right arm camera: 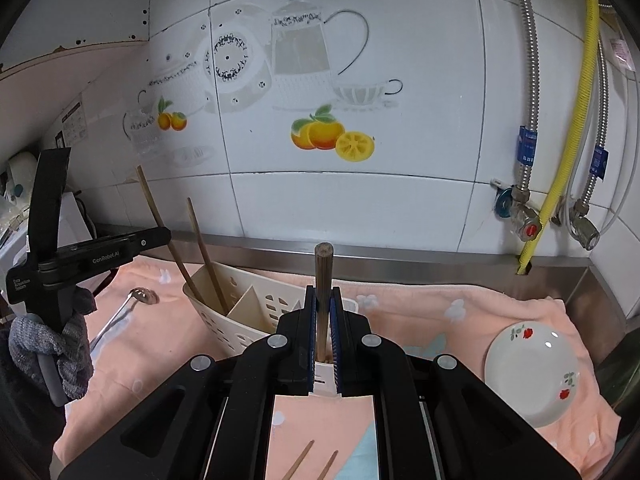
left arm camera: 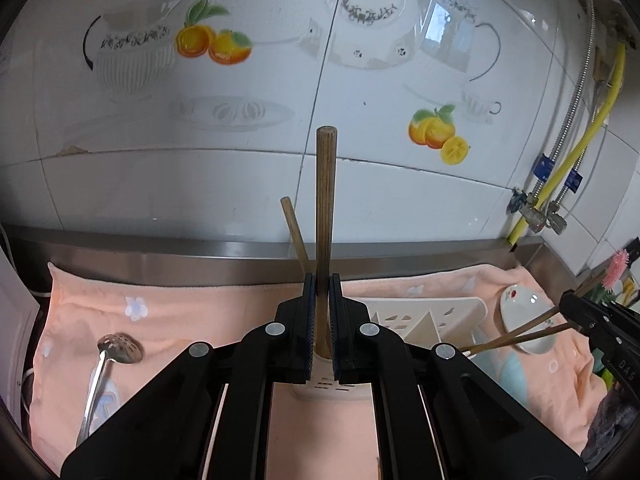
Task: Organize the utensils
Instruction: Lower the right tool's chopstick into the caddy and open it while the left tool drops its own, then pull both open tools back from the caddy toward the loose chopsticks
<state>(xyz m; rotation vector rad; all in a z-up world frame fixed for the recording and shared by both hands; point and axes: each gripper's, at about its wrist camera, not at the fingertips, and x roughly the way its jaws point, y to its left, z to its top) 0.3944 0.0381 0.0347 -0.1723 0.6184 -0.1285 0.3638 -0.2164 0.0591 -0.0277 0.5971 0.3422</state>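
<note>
In the left wrist view my left gripper (left arm camera: pixel 323 280) is shut on a pair of wooden chopsticks (left arm camera: pixel 326 200). One stands upright and the other (left arm camera: pixel 294 232) leans left. Their lower ends reach into the left compartment of the cream utensil holder (left arm camera: pixel 424 316), as the right wrist view shows with the left gripper (right arm camera: pixel 166 234) beside the holder (right arm camera: pixel 256 304). My right gripper (right arm camera: pixel 323 292) is shut on a second pair of chopsticks (right arm camera: pixel 323 276). From the left view, the right gripper (left arm camera: pixel 570 302) holds that pair slanting down toward the holder's right end.
A metal slotted spoon (left arm camera: pixel 120 348) lies on the pink towel (left arm camera: pixel 200 320) left of the holder. A small white flowered plate (right arm camera: pixel 532 368) sits on the towel at the right. A steel ledge (right arm camera: pixel 440 264), tiled wall and gas pipes (right arm camera: pixel 560 184) stand behind.
</note>
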